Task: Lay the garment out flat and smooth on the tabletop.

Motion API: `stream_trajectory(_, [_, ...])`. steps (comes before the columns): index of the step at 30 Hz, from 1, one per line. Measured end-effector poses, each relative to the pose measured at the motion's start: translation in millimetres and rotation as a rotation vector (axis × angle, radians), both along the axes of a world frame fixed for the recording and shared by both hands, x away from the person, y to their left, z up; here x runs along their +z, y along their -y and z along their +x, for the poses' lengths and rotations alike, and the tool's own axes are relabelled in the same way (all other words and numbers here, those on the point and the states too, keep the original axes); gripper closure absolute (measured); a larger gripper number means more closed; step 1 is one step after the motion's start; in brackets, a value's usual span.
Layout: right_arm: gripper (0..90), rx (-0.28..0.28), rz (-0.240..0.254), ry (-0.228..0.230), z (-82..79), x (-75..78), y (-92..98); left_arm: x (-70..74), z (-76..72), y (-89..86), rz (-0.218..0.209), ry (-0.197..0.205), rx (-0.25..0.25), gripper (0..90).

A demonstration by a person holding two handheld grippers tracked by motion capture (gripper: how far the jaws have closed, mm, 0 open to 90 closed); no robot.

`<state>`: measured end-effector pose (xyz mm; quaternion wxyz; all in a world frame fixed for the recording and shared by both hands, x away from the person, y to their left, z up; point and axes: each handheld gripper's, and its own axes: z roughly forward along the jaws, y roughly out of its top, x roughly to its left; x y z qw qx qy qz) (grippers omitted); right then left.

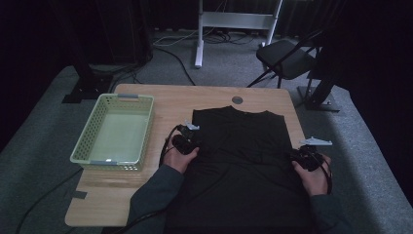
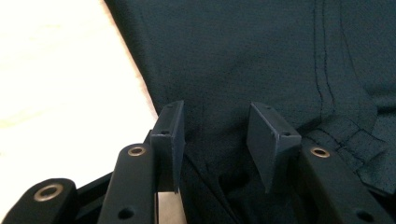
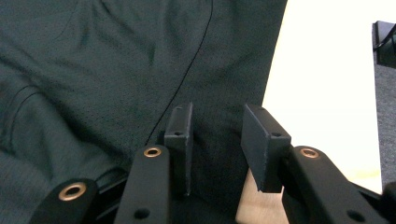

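Note:
A black shirt (image 1: 238, 146) lies flat on the wooden table (image 1: 165, 100), its collar toward the far edge. My left gripper (image 1: 194, 145) rests at the shirt's left edge, held by a hand. In the left gripper view, the left gripper (image 2: 215, 114) stands open over the dark cloth (image 2: 243, 51), just inside its edge beside bare table (image 2: 60, 79). My right gripper (image 1: 298, 157) is at the shirt's right edge. In the right gripper view, the right gripper (image 3: 215, 116) is open over the fabric (image 3: 116, 60), near the shirt's edge and the bright tabletop (image 3: 327, 84).
A pale green perforated basket (image 1: 85, 134) sits on the left part of the table, with nothing in it. Beyond the table stand a black folding chair (image 1: 287, 58), a white metal stand (image 1: 234, 19) and cables on the grey carpet.

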<state>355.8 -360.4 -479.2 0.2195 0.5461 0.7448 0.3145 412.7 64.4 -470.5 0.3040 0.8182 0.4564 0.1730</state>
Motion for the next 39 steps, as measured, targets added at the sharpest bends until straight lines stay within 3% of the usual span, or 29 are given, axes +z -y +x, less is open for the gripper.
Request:
stream_trajectory(6, [59.9, -0.015, -0.002, -0.012, 5.3, 1.5, -0.9, 2.3, -3.3, -2.8, -0.014, -0.005, 0.006, 56.9])
stream_trajectory(10, [56.0, 0.004, 0.022, 0.012, -11.0, 5.3, -2.4, 6.8, -18.4, -7.9, -0.033, 0.006, -0.014, 55.5])
stream_trajectory(12, [55.1, 0.026, 0.030, 0.020, -22.2, 6.6, -4.7, 6.4, -23.3, -9.1, -0.022, 0.006, -0.036, 55.4])
stream_trajectory(15, [54.3, 0.056, 0.004, 0.018, -34.0, 5.2, -9.0, 2.8, -25.6, -8.6, 0.005, -0.002, -0.044, 55.4])
stream_trajectory(17, [54.3, 0.060, -0.009, 0.005, -35.2, 1.9, -9.7, -0.2, -23.5, -8.3, -0.004, -0.003, -0.040, 55.4])
stream_trajectory(25, [56.2, 0.035, 0.008, 0.006, -19.5, -1.4, -2.4, -0.8, -14.2, -4.8, -0.010, 0.003, -0.013, 55.8])
stream_trajectory(39, [61.0, 0.009, 0.004, 0.017, -0.1, -2.1, 18.3, -1.3, -21.3, 2.9, -0.005, 0.009, 0.006, 55.6])
